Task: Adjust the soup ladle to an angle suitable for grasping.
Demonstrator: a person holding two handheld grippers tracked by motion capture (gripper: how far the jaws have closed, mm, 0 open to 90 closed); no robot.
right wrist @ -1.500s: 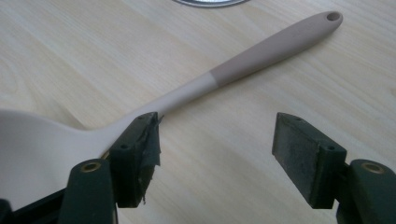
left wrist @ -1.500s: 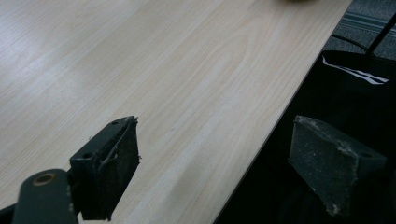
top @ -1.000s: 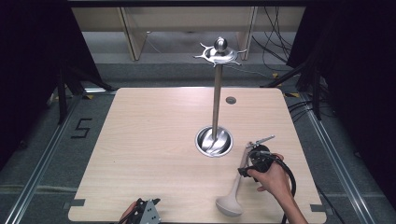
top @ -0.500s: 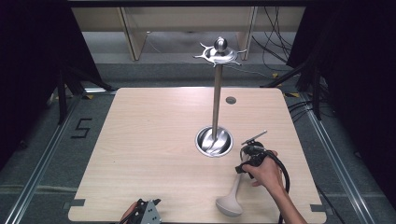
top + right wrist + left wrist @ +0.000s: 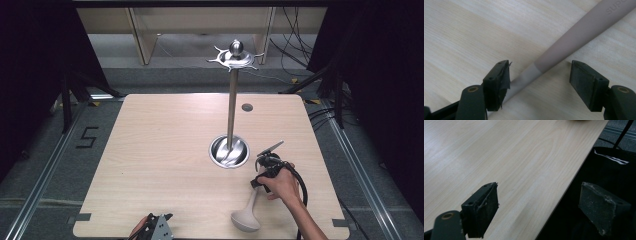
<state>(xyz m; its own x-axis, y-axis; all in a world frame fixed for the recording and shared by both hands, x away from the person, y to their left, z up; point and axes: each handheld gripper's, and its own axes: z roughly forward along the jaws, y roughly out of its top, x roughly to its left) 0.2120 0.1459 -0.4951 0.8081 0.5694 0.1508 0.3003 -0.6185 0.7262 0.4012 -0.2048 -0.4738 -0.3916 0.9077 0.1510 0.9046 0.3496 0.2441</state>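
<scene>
Down at the near edge of the table, the left gripper hangs with its jaws spread wide, nothing between them, one jaw over the wood and the other past the edge. Moving right, a metal stand rises upright from its round base. Just beside it, the right gripper sits low over the grey ladle, jaws parted either side of its handle, not yet clamped. The ladle lies flat, bowl toward the near edge.

Steel stand upright mid-table; grey ladle flat near front edge.
</scene>
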